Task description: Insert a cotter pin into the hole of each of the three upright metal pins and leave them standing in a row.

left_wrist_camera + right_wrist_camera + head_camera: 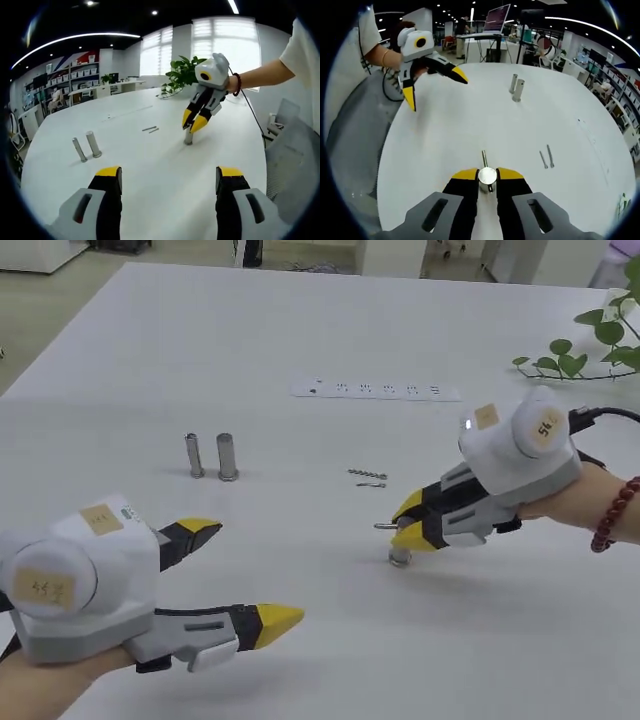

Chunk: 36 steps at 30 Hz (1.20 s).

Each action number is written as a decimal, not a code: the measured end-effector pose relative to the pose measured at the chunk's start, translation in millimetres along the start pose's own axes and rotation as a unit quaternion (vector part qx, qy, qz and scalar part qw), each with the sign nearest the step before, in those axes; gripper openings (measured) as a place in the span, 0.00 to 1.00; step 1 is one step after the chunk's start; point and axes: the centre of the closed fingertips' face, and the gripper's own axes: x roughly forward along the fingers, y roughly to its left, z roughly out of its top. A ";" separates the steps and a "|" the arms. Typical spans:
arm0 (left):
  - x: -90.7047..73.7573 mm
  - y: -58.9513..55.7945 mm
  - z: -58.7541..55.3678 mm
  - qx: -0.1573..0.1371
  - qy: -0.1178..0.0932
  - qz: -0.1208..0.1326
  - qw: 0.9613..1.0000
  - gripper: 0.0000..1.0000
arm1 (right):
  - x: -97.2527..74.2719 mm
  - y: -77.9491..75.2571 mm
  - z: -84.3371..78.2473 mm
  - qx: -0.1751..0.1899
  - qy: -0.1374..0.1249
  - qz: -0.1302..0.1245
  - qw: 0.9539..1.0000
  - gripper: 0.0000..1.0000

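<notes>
Two upright metal pins [195,455] [227,457] stand side by side at the table's middle left, also in the left gripper view [79,150] [93,144]. My right gripper [405,521] is shut on a third metal pin [400,556] that stands on the table. In the right gripper view this pin's round top [487,176] sits between the jaws, and a cotter pin [483,157] pokes out of it [385,526]. Two loose cotter pins [368,478] [546,158] lie just behind. My left gripper [240,573] [167,172] hovers open at the near left, holding nothing.
A white power strip [377,390] lies flat further back on the white table [300,340]. A leafy plant [600,340] reaches in at the back right corner. A beaded bracelet [615,515] is on the wrist behind the right gripper.
</notes>
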 end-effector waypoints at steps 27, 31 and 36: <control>-6.8 -0.1 -4.3 0.011 0.016 0.007 1.000 0.76 | -5.5 -2.3 -13.0 0.028 -0.013 0.010 0.999 0.17; -9.7 0.2 -3.5 0.010 0.015 0.010 1.000 0.76 | -4.9 -2.8 -10.2 0.043 -0.028 0.005 0.999 0.21; -13.8 2.1 -4.0 0.009 0.015 0.016 1.000 0.77 | -7.3 -2.9 -1.2 0.063 -0.046 0.000 0.997 0.30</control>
